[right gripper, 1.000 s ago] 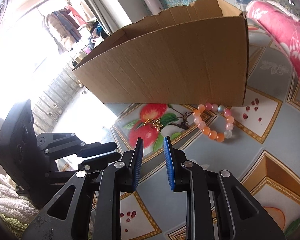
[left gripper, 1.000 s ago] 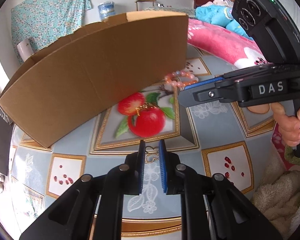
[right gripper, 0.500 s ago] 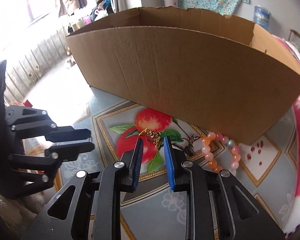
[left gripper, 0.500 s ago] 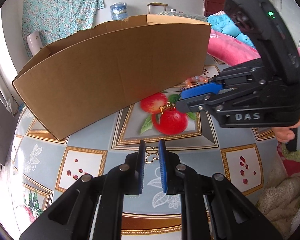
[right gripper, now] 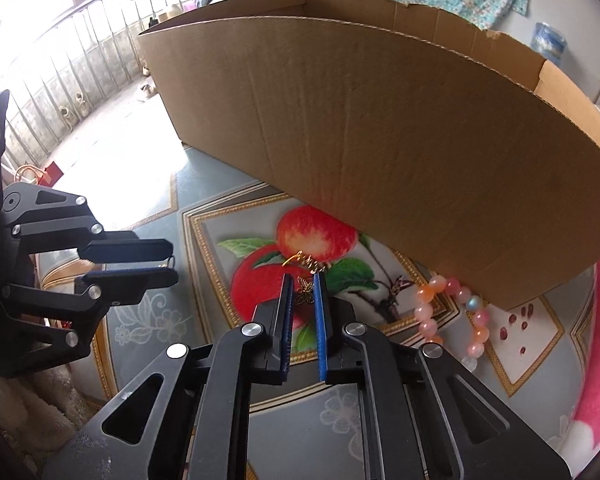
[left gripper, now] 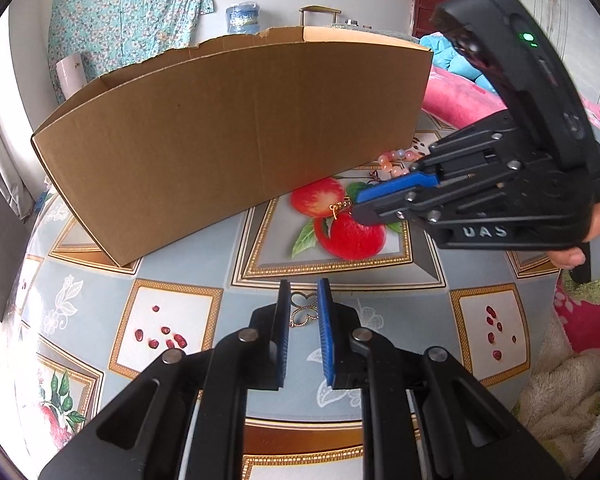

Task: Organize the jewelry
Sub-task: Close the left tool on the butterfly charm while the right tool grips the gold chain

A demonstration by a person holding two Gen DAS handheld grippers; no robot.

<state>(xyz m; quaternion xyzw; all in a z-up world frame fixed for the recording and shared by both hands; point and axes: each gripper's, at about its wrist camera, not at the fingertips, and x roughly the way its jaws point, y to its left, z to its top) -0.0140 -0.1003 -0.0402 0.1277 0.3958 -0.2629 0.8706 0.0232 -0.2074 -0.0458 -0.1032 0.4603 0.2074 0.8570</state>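
The right gripper [right gripper: 303, 280] has just been closing its jaws on the gold butterfly earring [right gripper: 305, 294], which lies on the tablecloth [left gripper: 172, 280] just before the cardboard box's [right gripper: 380, 160] front wall; pads look clamped on it; lift straight, slowly, minding the dangling hook. The left gripper [left gripper: 303, 300] hovers nearly closed, empty, above a printed motif.

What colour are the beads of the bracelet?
Bracelet: pink and orange, one bluish; clearest in right wrist view.

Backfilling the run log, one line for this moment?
right hand-held gripper: jaws just closing on butterfly earring; left hand-held gripper: shut on clover piece; bead bracelet: beside box
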